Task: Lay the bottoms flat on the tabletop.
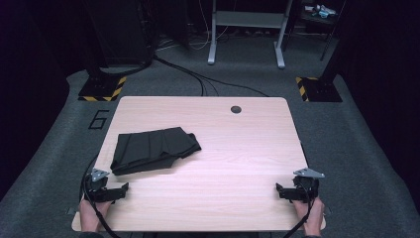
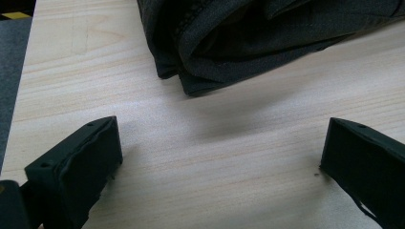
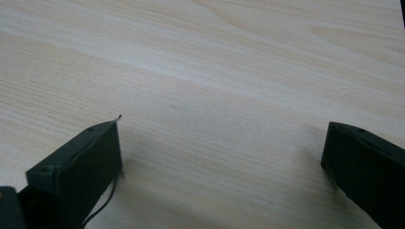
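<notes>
2 grippers parked at the bottom corners of the high view, both resting on the table near its front edge. Left gripper at lower left, held by left hand, jaws spread wide with nothing between them but bare wood. Right gripper at lower right, held by right hand, jaws equally wide apart, nothing gripped. Dark folded cloth lying flat on the left half of the table, centre-left of the high view, just above and to the right of the left gripper, not touching it. Same cloth across the top of the left gripper view, folded edge rounded and layered, a strip of bare tabletop between it and the 2 black jaw tips at the bottom corners. Right gripper view: plain wood grain ahead of the jaws, a thin thread or wire trailing by the lower-left jaw. Right gripper well apart from the cloth. Round grommet hole near the far edge of the table, upper centre. Painted number 6 on the grey floor at upper left of the table.
</notes>
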`<state>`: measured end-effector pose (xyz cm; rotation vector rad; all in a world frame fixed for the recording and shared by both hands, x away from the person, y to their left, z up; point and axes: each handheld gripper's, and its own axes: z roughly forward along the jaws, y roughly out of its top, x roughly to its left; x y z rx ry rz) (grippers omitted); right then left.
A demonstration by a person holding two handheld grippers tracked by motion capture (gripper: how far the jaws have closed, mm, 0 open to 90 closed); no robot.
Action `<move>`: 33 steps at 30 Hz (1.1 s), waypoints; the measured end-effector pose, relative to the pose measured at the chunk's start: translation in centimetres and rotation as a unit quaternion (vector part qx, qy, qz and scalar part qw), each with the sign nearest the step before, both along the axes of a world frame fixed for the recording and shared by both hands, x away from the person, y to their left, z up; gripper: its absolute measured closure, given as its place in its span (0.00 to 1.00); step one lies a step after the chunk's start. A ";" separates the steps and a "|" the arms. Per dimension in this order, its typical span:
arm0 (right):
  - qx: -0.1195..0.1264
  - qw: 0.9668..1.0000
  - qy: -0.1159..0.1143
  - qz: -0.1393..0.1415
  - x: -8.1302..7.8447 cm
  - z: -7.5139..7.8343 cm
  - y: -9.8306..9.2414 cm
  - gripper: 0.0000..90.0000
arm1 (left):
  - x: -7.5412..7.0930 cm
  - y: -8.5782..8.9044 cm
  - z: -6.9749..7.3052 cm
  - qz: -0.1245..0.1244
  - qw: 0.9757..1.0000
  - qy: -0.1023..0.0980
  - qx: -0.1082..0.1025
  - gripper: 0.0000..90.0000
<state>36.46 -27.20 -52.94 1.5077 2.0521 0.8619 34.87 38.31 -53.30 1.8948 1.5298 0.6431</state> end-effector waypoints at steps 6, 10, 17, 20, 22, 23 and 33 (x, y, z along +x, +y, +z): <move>0.000 1.000 0.000 0.000 0.0 0.0 0.0 0.00 | 0.0 0.0 0.0 0.000 1.000 0.000 -0.002 0.00; 0.000 1.000 0.000 0.000 0.0 0.0 0.0 0.00 | 0.0 0.0 0.0 -0.001 1.000 0.000 -0.002 0.00; 0.000 1.000 0.000 -0.001 0.0 0.0 0.0 0.00 | 0.0 -0.1 0.0 -0.005 1.000 -0.005 -0.001 0.00; 0.000 1.000 0.000 0.000 0.0 0.0 0.0 0.00 | 0.0 0.0 0.1 -0.013 1.000 0.000 -0.001 0.00; 0.000 1.000 0.000 -0.001 0.0 0.0 0.0 0.00 | 0.0 0.2 0.1 -0.010 1.000 -0.002 -0.009 0.00; 0.000 1.000 0.000 -0.001 0.0 0.0 0.0 0.00 | 0.0 0.3 0.1 -0.008 1.000 -0.006 -0.013 0.00; 0.001 1.000 0.001 -0.003 0.0 0.0 0.0 0.00 | 0.7 0.6 2.0 -0.013 0.999 -0.027 -0.036 0.00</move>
